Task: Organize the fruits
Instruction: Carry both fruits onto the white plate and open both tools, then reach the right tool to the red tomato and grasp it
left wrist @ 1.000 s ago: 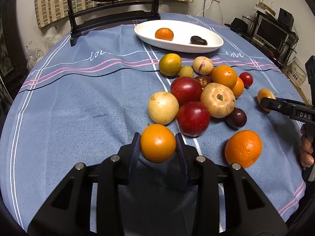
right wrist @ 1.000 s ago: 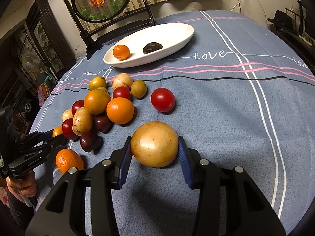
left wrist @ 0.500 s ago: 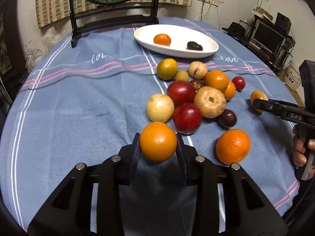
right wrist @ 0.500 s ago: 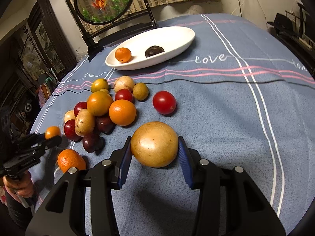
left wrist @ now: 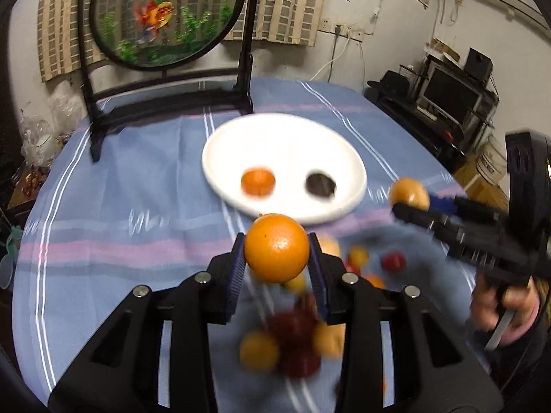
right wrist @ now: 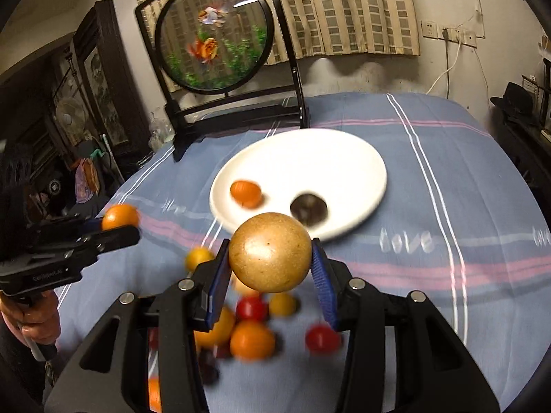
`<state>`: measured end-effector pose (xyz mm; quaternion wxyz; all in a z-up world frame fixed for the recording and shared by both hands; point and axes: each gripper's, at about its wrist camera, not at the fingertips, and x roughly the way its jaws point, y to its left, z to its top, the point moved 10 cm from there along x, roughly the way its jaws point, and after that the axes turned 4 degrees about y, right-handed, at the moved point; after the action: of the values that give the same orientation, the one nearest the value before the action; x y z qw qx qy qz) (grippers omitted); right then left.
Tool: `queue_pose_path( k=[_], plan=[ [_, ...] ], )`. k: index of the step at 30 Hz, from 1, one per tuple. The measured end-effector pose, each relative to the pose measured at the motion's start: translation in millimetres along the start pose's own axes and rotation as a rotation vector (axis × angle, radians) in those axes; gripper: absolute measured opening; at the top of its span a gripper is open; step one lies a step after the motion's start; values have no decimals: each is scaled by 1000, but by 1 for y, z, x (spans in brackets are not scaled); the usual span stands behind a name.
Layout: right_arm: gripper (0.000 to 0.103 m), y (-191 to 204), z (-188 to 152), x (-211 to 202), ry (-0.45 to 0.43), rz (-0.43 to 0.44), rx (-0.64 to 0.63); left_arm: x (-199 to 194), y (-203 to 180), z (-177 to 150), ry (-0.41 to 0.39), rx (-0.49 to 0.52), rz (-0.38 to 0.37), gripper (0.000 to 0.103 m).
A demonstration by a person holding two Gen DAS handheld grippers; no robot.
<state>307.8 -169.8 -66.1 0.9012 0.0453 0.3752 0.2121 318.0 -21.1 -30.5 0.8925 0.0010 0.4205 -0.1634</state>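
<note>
My left gripper [left wrist: 277, 268] is shut on an orange [left wrist: 276, 247] and holds it in the air above the fruit pile [left wrist: 296, 337], short of the white oval plate [left wrist: 275, 144]. My right gripper [right wrist: 270, 272] is shut on a tan round fruit [right wrist: 270, 252], also held up above the pile [right wrist: 255, 330] and short of the plate [right wrist: 327, 158]. The plate holds a small orange [right wrist: 245, 192] and a dark fruit [right wrist: 308, 208]. The right gripper with its fruit shows at the right of the left wrist view [left wrist: 409, 196]; the left one shows at the left of the right wrist view [right wrist: 120, 218].
A round goldfish screen on a black stand [left wrist: 165, 17] rises behind the plate at the table's far edge. The blue striped tablecloth [right wrist: 447, 206] covers the table. Shelves with electronics [left wrist: 454, 93] stand off to the right.
Both grippers have lifted their fruits off the cloth and moved forward toward the plate. The pile now lies below the fingers and the plate is much nearer.
</note>
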Motion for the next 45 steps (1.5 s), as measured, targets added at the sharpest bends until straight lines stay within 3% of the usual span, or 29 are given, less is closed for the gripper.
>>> queue_pose_path(
  k=[3, 8, 14, 20, 21, 22, 23, 26, 28, 33, 35, 40, 45],
  plan=[
    [46, -4, 20, 39, 40, -14, -3, 40, 10, 44, 18, -12, 16, 35],
    [45, -1, 29, 85, 114, -9, -32, 103, 30, 81, 64, -40, 48, 35],
    [45, 10, 27, 113, 162, -23, -105, 157, 49, 88, 137, -71, 61, 35],
    [48, 17, 25, 126, 202, -38, -148, 176, 56, 76, 187, -85, 60, 36],
    [52, 18, 25, 125, 202, -34, -151, 175, 55, 75, 185, -86, 61, 46],
    [54, 20, 26, 123, 193, -34, -154, 170, 55, 76, 173, -85, 67, 65],
    [54, 21, 28, 118, 180, -36, -159, 165, 55, 77, 153, -85, 79, 70],
    [54, 26, 30, 102, 149, -49, -178, 140, 50, 78, 106, -54, 103, 73],
    [54, 29, 29, 89, 128, -59, -186, 122, 46, 77, 83, -52, 109, 82],
    [55, 36, 18, 51, 75, -77, -201, 68, 35, 55, 7, -49, 128, 93],
    [65, 37, 10, 34, 46, -90, -205, 47, 28, 33, -9, -53, 130, 96],
    [65, 21, -16, -1, -36, -121, -194, 8, 8, -30, -42, -36, 140, 98],
    [65, -12, -50, -12, -18, -83, -82, -15, -6, -92, -69, -28, 175, 98]
  ],
)
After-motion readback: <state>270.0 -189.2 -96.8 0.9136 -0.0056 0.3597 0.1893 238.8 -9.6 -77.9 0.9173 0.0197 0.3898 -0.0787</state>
